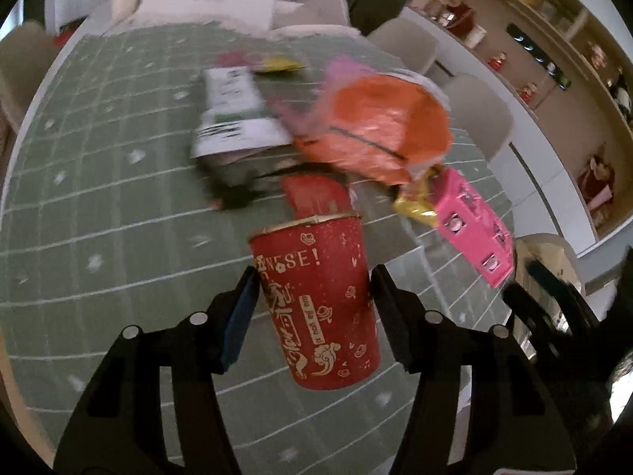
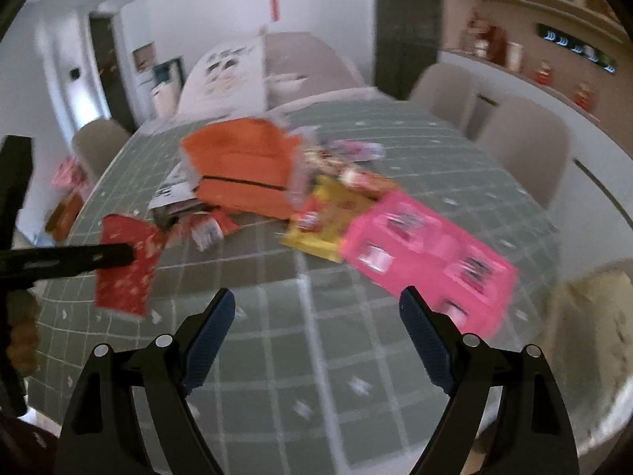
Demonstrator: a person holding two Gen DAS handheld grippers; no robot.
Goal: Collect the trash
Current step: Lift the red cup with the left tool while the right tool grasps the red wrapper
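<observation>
Held red paper cup [image 1: 320,301] mid-wall in left gripper [image 1: 312,297]; light, crushable, likely needing gentle squeeze; right gripper [image 2: 316,316] wide, empty

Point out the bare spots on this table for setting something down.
Free: green tablecloth under the right hand-held gripper, and left of the red cup. Crowded: the middle, around the orange bag, yellow wrapper and pink box.

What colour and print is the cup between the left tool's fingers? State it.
The cup is red with gold lettering and cloud-like motifs; it shows best in the left wrist view.
</observation>
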